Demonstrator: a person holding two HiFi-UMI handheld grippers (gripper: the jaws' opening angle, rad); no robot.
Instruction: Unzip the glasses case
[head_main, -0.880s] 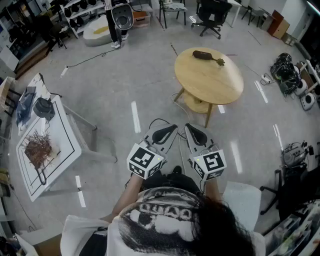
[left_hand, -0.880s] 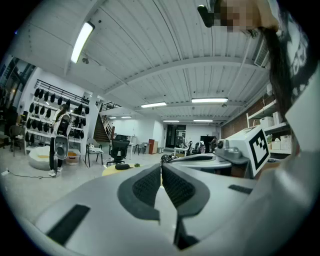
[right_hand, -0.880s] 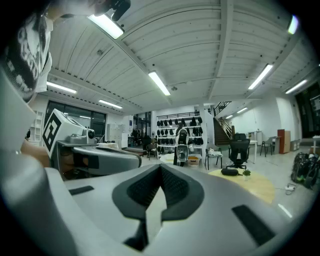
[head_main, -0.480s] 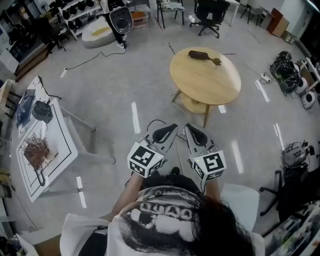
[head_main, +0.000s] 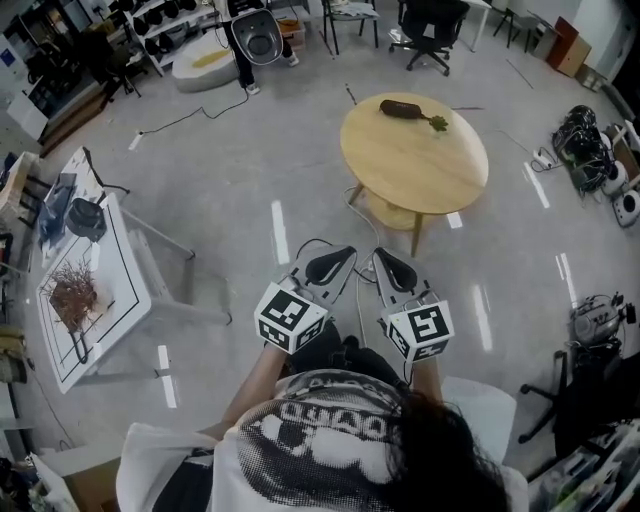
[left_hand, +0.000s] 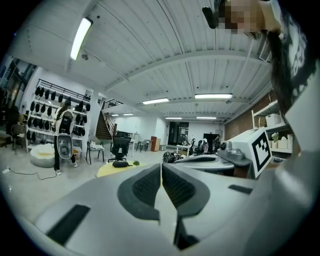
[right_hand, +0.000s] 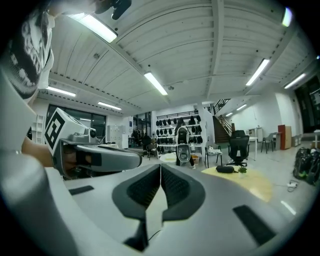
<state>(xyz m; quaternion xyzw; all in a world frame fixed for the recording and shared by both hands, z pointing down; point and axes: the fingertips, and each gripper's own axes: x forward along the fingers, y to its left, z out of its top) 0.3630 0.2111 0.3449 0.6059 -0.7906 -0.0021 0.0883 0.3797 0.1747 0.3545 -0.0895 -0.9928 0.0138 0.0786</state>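
Glasses case (head_main: 404, 109) near table (head_main: 415, 165) rim, floor (head_main: 310, 190) between, left gripper (head_main: 340, 258), right gripper (head_main: 385, 260) closed

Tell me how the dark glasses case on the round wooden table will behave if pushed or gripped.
The glasses case looks elongated and lies flat, so it would probably slide rather than tip. The round table looks smooth, so an off-centre push may spin it. It seems small, likely light; its stiffness cannot be told from here.

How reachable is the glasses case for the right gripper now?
Probably not yet: the right gripper, shut and empty, sits close to the person's body, while the glasses case lies on the round table across open floor. Nothing blocks the way.
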